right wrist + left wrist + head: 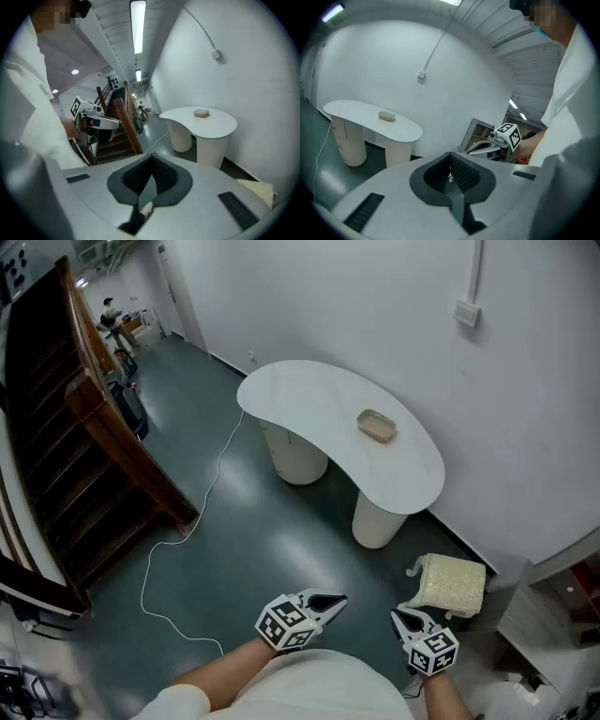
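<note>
Both closed and empty, the left hand-held gripper (330, 600) and right hand-held gripper (402, 616) hover near a pale block (454, 585) on the floor; seemingly nothing handled yet, tan dish (377, 425) untouched on the tabletop (300, 399)

Pale yellow foam block (454, 585), lying flat on dark green floor (244, 549), beside white wall (525, 427)
</note>
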A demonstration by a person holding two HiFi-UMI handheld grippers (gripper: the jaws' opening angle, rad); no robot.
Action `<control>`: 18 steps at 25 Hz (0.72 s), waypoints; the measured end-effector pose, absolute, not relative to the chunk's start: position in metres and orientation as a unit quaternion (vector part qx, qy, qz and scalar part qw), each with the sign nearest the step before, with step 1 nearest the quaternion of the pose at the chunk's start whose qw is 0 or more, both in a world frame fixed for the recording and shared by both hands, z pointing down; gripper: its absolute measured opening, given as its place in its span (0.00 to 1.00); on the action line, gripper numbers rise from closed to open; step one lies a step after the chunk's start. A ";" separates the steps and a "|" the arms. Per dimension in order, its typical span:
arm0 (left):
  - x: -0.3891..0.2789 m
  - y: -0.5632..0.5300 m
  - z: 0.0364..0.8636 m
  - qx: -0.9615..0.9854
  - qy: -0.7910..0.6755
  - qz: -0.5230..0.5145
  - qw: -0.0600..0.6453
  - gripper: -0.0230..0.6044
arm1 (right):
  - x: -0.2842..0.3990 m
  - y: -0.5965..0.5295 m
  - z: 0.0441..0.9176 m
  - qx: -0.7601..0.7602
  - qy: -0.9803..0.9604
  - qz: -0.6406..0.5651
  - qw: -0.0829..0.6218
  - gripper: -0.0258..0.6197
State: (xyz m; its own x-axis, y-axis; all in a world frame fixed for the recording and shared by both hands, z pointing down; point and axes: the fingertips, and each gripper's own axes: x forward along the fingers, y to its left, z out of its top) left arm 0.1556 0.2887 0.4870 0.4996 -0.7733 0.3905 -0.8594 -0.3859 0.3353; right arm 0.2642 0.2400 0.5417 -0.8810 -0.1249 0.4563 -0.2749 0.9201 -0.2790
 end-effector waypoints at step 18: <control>-0.049 0.301 0.513 0.816 -0.510 0.090 0.257 0.06 | 0.089 0.235 0.536 0.121 -0.945 0.175 0.250 0.05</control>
State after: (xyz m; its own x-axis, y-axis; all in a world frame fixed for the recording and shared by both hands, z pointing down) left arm -0.0493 0.3008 0.5132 0.4636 -0.7858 0.4093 -0.8785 -0.3474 0.3280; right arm 0.0895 0.2353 0.5362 -0.8455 -0.1413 0.5150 -0.3164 0.9094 -0.2699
